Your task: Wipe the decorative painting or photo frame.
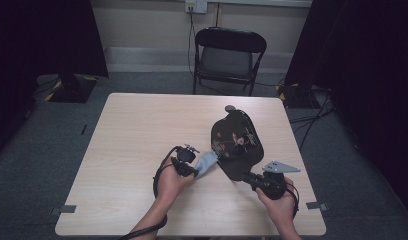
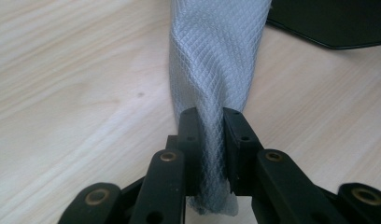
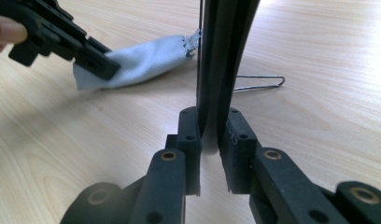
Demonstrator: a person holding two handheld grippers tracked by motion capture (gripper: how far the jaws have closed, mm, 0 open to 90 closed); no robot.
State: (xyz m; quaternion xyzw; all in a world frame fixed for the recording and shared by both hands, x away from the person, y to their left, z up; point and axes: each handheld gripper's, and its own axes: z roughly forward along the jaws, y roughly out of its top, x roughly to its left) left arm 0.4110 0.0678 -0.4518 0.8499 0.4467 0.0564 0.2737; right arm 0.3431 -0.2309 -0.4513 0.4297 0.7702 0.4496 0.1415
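Pinching grey waffle-weave cloth (image 2: 216, 70) in left gripper (image 2: 211, 126) jaws | right gripper (image 3: 211, 126) jaws clamped on glossy black lacquer tray (image 1: 237, 142) edge | pale woodgrain desk (image 1: 137, 135)

My left forearm enters from the bottom edge of the high view and angles up toward the table's middle. My left hand (image 1: 173, 181) wraps the body of the left gripper (image 1: 196, 170), which points rightward and lies low over the tabletop; its jaws are closed with only a narrow gap between the pads (image 2: 191, 135). My right hand (image 1: 281, 202) grasps the right gripper (image 1: 248, 176) from below, pointing it up and to the left. Its jaws are likewise clamped nearly together.
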